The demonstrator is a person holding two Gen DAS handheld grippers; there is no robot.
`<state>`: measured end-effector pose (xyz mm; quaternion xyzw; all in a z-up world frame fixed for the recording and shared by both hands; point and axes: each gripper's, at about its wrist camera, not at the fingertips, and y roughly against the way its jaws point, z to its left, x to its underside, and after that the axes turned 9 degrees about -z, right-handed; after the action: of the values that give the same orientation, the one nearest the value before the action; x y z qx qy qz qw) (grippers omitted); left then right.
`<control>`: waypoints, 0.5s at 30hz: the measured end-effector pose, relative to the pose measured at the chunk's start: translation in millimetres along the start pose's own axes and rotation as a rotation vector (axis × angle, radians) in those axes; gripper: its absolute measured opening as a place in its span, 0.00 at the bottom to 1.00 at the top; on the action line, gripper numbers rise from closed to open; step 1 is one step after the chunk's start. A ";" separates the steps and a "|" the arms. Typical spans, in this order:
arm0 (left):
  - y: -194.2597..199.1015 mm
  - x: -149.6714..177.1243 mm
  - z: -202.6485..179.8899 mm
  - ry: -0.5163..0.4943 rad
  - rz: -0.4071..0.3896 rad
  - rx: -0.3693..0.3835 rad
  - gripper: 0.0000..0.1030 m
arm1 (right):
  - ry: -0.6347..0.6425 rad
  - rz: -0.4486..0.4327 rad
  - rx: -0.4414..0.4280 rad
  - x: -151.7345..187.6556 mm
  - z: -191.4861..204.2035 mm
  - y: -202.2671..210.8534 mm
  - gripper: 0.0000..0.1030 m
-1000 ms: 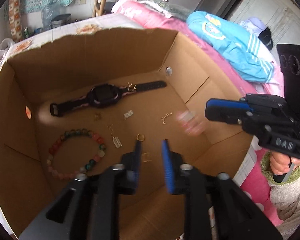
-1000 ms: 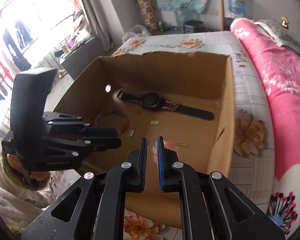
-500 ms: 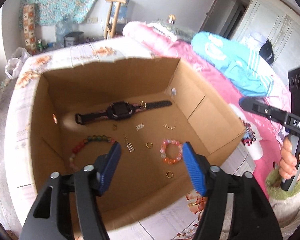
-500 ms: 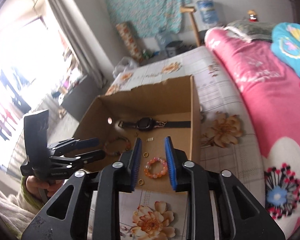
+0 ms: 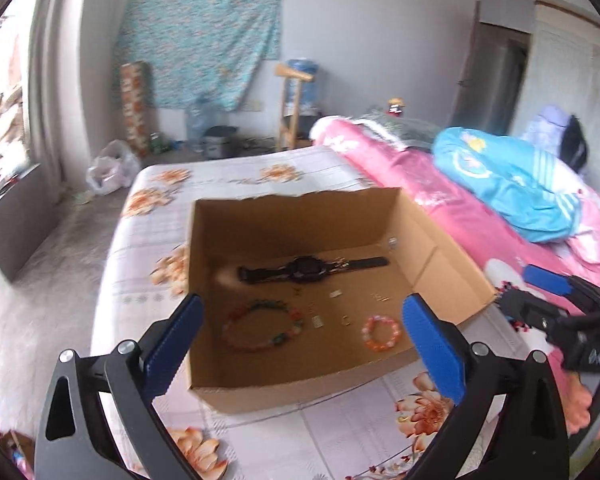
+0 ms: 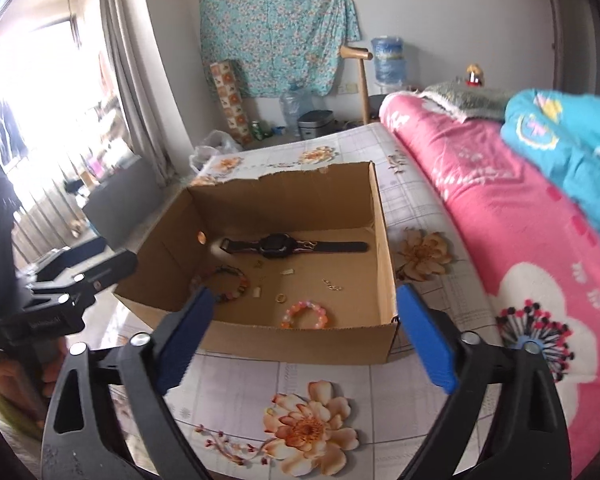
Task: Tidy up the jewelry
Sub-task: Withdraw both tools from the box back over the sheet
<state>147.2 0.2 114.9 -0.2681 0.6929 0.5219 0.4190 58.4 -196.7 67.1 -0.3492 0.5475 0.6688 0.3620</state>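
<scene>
Jaws wide, empty, above cardboard box (image 5: 440, 240).

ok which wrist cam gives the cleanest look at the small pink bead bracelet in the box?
Left wrist view: the pink bead bracelet lies fully in view on the floor of the cardboard box, its whole loop visible. In the right wrist view the same bracelet sits just behind the box's near wall, and looks flatter.

1. Black watch (image 5: 306, 271) lies flat, strap stretched out, along the box (image 5: 292, 216) floor's far side.
2. Multicoloured bead bracelet (image 5: 262, 326) lies flat, near-left.
3. Small pink-orange bracelet (image 5: 381, 333) lies near-right.
4. Small gold pieces (image 6: 332, 285) lie scattered between.
</scene>
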 end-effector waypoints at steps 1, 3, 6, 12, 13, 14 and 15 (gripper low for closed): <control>0.2 1.4 0.6 0.005 0.008 -0.031 0.95 | 0.006 0.003 0.009 1.3 2.7 -0.6 0.92; 0.1 4.5 3.3 0.013 0.025 -0.096 0.95 | 0.016 0.015 0.023 4.2 6.5 -2.2 0.92; 1.1 9.2 9.7 0.031 0.038 -0.180 0.95 | 0.047 0.029 0.067 9.6 11.2 -4.4 0.92; 6.7 17.1 21.0 0.077 0.038 -0.253 0.95 | 0.090 0.067 0.122 18.8 17.9 -10.4 0.92; 7.0 17.7 21.1 0.069 0.042 -0.257 0.95 | 0.082 0.070 0.119 19.6 18.8 -10.6 0.92; 6.6 18.3 20.6 0.061 0.042 -0.254 0.95 | 0.070 0.075 0.118 19.9 18.1 -12.1 0.92; 6.6 19.0 18.8 0.057 0.042 -0.252 0.95 | 0.063 0.078 0.123 20.2 18.9 -12.5 0.92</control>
<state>137.9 21.4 99.9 -0.3186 0.6388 0.6059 0.3512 57.9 -174.2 46.6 -0.3258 0.6119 0.6360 0.3390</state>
